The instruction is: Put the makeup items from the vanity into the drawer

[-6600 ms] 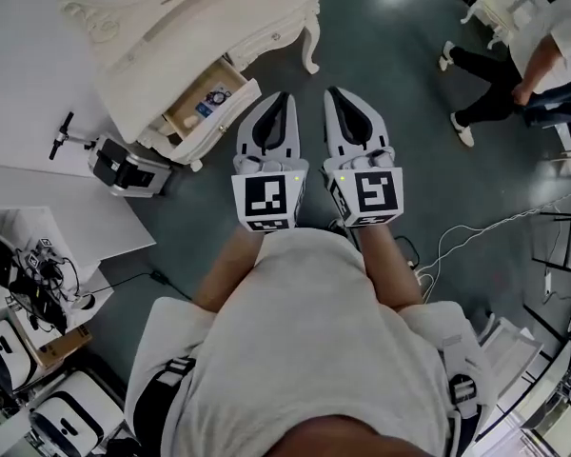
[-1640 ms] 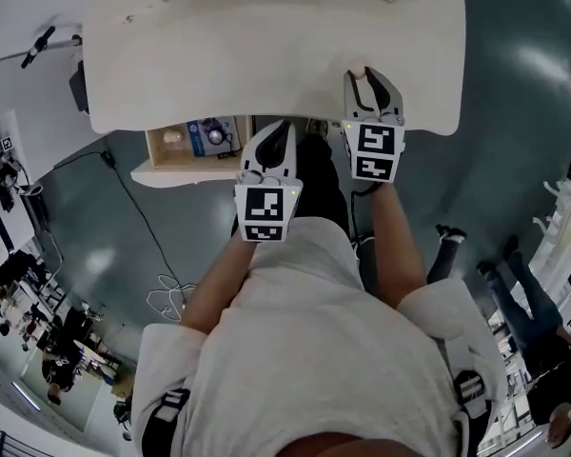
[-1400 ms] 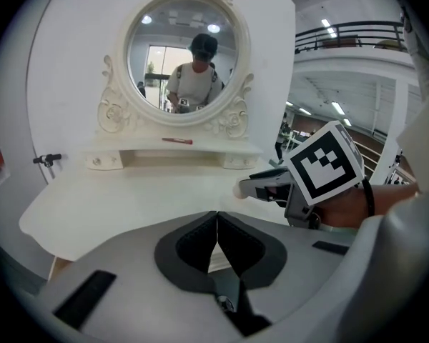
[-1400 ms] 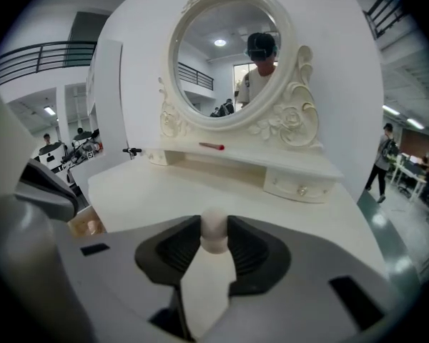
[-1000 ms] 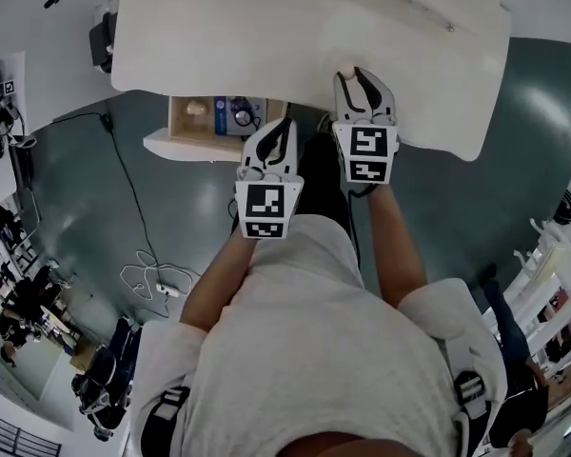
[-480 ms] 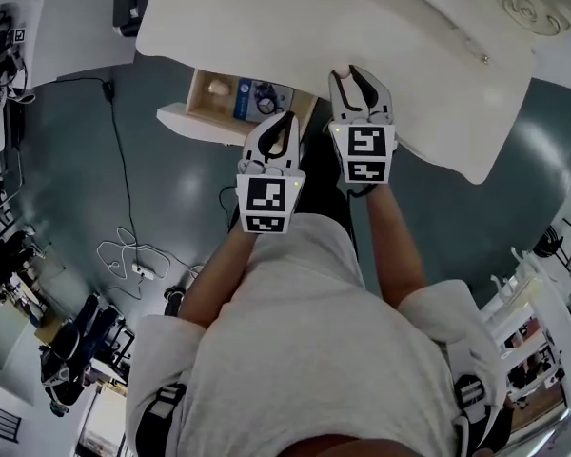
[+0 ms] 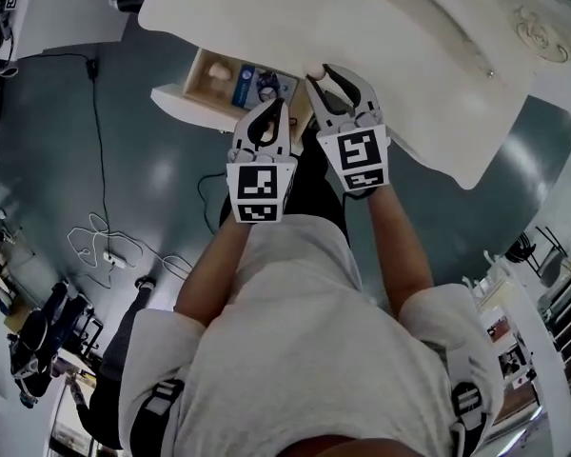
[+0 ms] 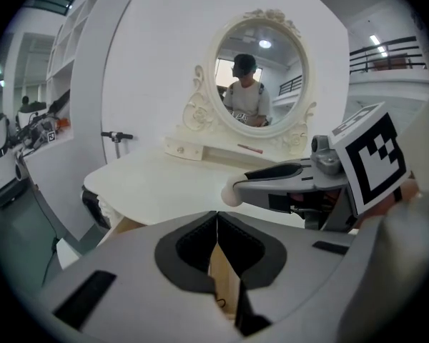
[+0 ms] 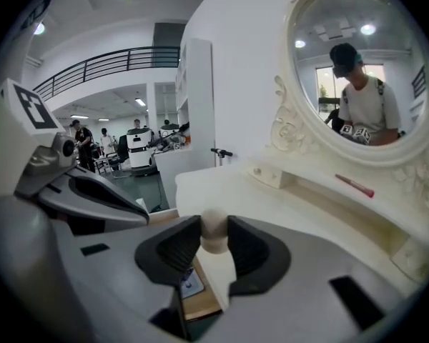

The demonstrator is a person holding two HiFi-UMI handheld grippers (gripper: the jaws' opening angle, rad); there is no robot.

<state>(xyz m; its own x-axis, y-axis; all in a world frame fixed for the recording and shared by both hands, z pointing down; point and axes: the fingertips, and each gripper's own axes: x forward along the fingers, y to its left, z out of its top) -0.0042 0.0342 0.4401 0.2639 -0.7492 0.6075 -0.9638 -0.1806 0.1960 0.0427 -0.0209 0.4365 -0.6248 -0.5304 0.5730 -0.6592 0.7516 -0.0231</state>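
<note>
At the vanity front edge: right gripper [image 9: 214,229] carries a beige sponge ball [image 9: 214,237], just beside the right end of the drawer [image 7: 185,101].
Right grip: pads pinch the ball on both sides, jaws partly apart around it. The ball pokes out past the tips, so it should drop clear on release.
Left gripper [image 8: 217,224]: jaws pressed together, nothing between them. It hangs near the drawer, by my read parked out of the way.
Drawer state: pulled out from under the vanity [image 7: 409,55] top, open upward, so it's the drop target.
Drawer contents: beige round piece [image 7: 219,69] at the left, blue pack [image 7: 246,82] in the middle, dark round compact [image 7: 266,90] to the right.
Vanity top: the only item I can see is a red slim stick [image 9: 354,185] on the ledge under the mirror [image 9: 357,77].
Step (my read): the sponge is mid-transfer, not yet in the drawer. The stick is probably next.
</note>
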